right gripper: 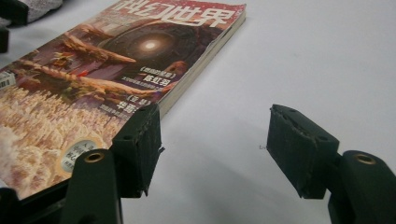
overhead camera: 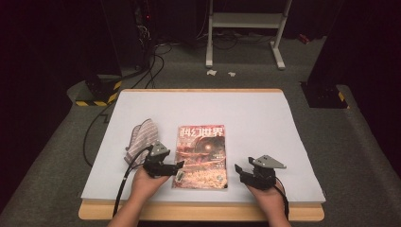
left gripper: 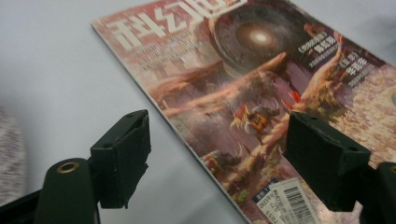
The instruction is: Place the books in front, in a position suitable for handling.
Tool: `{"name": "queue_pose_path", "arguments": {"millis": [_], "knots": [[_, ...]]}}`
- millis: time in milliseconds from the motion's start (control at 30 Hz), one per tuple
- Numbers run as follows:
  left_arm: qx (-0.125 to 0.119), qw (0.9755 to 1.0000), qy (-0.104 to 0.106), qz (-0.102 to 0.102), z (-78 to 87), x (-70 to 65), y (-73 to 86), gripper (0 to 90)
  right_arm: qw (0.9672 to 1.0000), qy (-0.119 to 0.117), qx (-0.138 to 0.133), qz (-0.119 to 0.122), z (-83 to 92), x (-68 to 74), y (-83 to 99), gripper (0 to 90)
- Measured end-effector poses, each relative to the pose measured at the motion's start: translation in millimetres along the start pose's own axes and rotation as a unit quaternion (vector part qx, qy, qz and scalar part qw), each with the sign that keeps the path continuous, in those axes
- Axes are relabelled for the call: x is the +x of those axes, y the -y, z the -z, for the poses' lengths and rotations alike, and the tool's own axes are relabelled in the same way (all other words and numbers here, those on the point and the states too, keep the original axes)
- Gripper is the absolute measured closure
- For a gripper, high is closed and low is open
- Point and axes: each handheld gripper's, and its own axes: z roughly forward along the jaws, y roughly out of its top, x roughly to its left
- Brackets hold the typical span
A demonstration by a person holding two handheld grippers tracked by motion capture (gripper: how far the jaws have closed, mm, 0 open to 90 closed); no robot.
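A magazine point(overhead camera: 201, 151) with a reddish illustrated cover lies flat on the white table top point(overhead camera: 255, 118), near the front middle. My left gripper point(overhead camera: 178, 170) sits at the magazine's lower left corner. In the left gripper view its jaws stand wide apart, and the left gripper point(left gripper: 219, 135) straddles the left edge of the magazine point(left gripper: 243, 79) without pressing on it. My right gripper point(overhead camera: 239, 171) rests a little to the right of the magazine. The right gripper point(right gripper: 215, 126) is open over bare white surface, with the magazine point(right gripper: 107, 70) beside its left jaw.
A striped grey cloth point(overhead camera: 142, 139) lies crumpled left of the magazine, just beyond my left hand. The table's wooden front edge point(overhead camera: 203, 212) runs below both hands. On the floor behind stand a white metal frame point(overhead camera: 246, 28), cables, and a yellow-and-black striped base point(overhead camera: 97, 94).
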Motion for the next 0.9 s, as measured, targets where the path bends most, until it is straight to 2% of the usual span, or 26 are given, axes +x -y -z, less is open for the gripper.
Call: {"name": "queue_pose_path", "arguments": {"millis": [167, 267, 467, 633, 700, 800, 900], "knots": [[0.009, 0.9998, -0.004, -0.014, -7.9, -6.7, 3.7, 19.4, 0.9999, -0.015, -0.001, -0.003, -1.4, 6.0, -1.8, 34.8], [0.015, 0.9997, -0.009, -0.015, -11.8, -9.3, 5.3, 18.2, 0.9998, -0.019, -0.001, 0.0, -2.2, 9.9, -2.9, 35.0], [0.021, 0.9998, -0.002, 0.0, -17.5, -12.8, 6.2, 15.9, 0.9995, -0.031, 0.006, 0.011, -8.3, 22.0, -5.7, 35.0], [0.02, 0.9997, -0.009, 0.01, -18.0, -16.0, 6.6, 14.9, 0.9988, -0.041, 0.016, 0.021, -14.7, 32.0, -6.6, 35.0], [0.02, 0.9996, -0.006, 0.016, -17.8, -16.8, 6.8, 14.6, 0.9984, -0.045, 0.022, 0.026, -18.0, 37.2, -6.6, 35.1], [0.021, 0.9994, -0.003, 0.026, -17.2, -17.8, 6.6, 14.7, 0.9982, -0.046, 0.027, 0.026, -19.9, 39.4, -6.6, 35.4], [0.023, 0.9995, -0.007, 0.022, -17.4, -20.8, 6.7, 14.8, 0.9979, -0.048, 0.033, 0.027, -22.4, 41.9, -6.8, 35.8]]}}
